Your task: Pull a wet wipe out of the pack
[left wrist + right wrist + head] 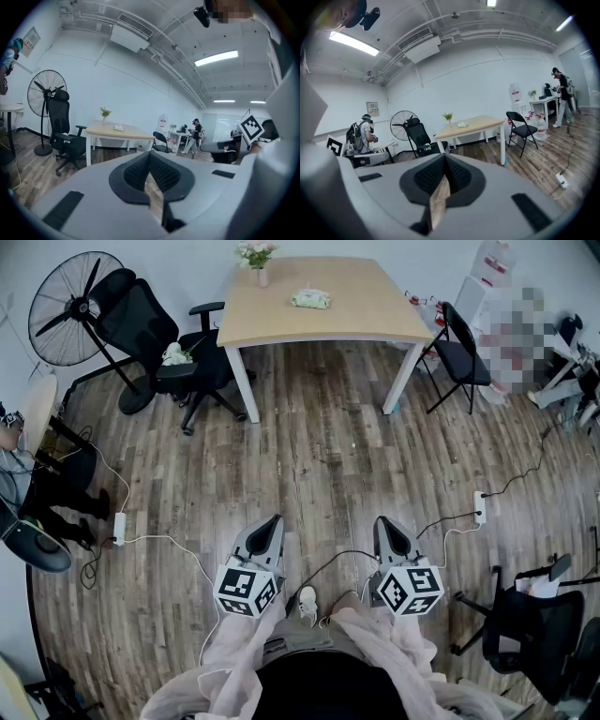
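Down near the person's waist, the left gripper and the right gripper each have jaws pressed together — nothing between them. Well ahead of both, across the wood floor, the wet wipe pack lies on the desk, near a flower vase.

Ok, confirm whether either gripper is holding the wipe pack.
No: the wipe pack lies on the table, far from the left gripper and right gripper.
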Demonstrator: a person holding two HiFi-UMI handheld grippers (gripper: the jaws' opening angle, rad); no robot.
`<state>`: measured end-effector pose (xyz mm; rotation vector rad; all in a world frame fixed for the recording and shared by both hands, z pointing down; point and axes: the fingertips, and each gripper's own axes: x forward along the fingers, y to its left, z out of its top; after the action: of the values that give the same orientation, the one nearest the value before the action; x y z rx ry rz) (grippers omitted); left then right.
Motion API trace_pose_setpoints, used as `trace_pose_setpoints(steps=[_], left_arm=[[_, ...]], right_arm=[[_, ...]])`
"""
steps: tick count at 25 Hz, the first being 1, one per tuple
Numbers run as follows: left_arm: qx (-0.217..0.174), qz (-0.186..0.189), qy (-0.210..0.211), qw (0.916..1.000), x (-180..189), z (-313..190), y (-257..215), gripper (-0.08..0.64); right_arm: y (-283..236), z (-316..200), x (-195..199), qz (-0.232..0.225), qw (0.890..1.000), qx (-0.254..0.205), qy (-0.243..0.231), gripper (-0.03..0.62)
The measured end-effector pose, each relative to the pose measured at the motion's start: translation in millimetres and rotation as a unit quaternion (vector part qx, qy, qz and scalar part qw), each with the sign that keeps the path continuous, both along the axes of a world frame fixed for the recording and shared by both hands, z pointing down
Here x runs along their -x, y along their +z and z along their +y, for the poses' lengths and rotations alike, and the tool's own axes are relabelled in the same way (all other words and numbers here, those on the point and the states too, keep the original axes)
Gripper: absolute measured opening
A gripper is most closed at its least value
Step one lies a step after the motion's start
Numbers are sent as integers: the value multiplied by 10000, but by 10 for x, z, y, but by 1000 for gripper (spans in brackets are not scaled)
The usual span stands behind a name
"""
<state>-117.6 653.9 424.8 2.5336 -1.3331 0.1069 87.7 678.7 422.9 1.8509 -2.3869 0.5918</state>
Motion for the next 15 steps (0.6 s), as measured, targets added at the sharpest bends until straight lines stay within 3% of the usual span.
trace_pose_setpoints(steps=[9, 15], left_arm=[[11, 6, 18, 10000, 93, 226, 5, 12], [33, 75, 25, 10000, 110, 359, 10, 12]], right_arm=[[109, 191, 24, 144, 9993, 301, 136, 11], [52, 321, 13, 134, 9996, 134, 223, 11]])
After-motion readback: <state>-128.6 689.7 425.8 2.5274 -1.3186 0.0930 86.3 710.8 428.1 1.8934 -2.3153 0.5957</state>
